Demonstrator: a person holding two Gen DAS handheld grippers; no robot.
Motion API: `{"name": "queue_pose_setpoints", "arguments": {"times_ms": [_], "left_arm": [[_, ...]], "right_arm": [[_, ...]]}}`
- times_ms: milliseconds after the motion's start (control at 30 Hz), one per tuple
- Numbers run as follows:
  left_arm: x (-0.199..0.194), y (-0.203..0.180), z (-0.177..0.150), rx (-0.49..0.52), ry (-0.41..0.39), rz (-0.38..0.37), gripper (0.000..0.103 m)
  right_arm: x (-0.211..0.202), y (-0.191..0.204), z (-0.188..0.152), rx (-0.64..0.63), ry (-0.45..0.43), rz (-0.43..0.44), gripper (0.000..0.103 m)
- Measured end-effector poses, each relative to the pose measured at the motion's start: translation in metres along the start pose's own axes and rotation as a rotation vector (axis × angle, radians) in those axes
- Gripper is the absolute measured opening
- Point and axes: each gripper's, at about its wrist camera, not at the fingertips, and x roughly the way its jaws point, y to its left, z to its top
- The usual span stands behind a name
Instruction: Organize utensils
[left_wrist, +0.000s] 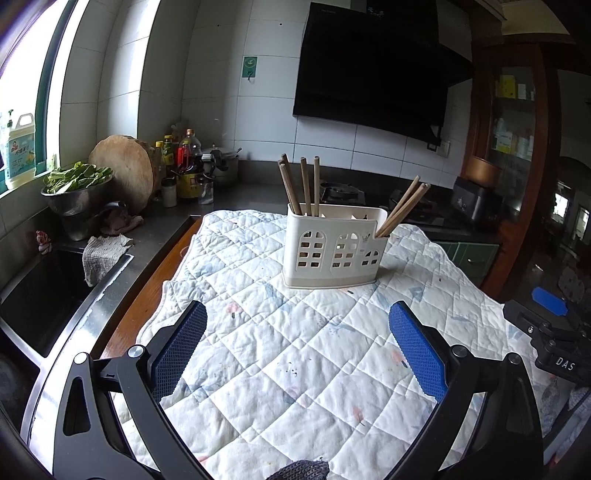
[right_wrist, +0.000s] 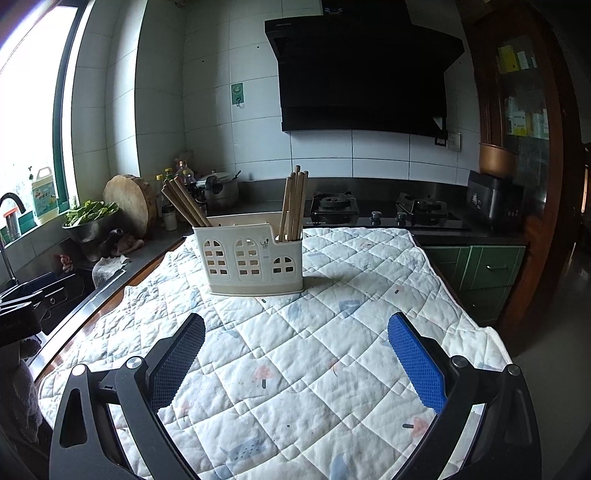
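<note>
The left gripper (left_wrist: 297, 349) hangs over the quilt with its blue-padded fingers (left_wrist: 415, 350) spread wide apart and nothing between them. The right gripper (right_wrist: 295, 356) is the same: fingers (right_wrist: 417, 360) far apart, empty, above the cloth.

The quilted cloth (left_wrist: 314, 369) covers most of the table (left_wrist: 147, 291) and is the largest thing near the grippers. On it, beyond both grippers, stands a cream utensil holder (left_wrist: 332, 249) with window-shaped cut-outs, upright and not touched by either gripper. Wooden chopsticks sit in it in two bunches: one bunch (left_wrist: 301, 184) at its left end, another (left_wrist: 402, 208) at its lower right end, leaning outward. In the right wrist view the holder (right_wrist: 251, 258) shows the same two bunches (right_wrist: 184, 203) (right_wrist: 293, 203).

Left of the table are the sink (left_wrist: 44, 295), a bowl of greens (left_wrist: 75, 184) and a round chopping board (left_wrist: 123, 171).
</note>
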Motion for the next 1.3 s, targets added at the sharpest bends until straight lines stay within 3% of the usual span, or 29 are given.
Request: {"name": "queue_pose_setpoints", "arguments": {"times_ms": [1300], "left_arm": [[-0.008, -0.009, -0.009, 0.036, 0.018, -0.011, 0.098]], "right_arm": [[-0.007, 0.016, -0.01, -0.047, 0.014, 0.016, 0.096]]}}
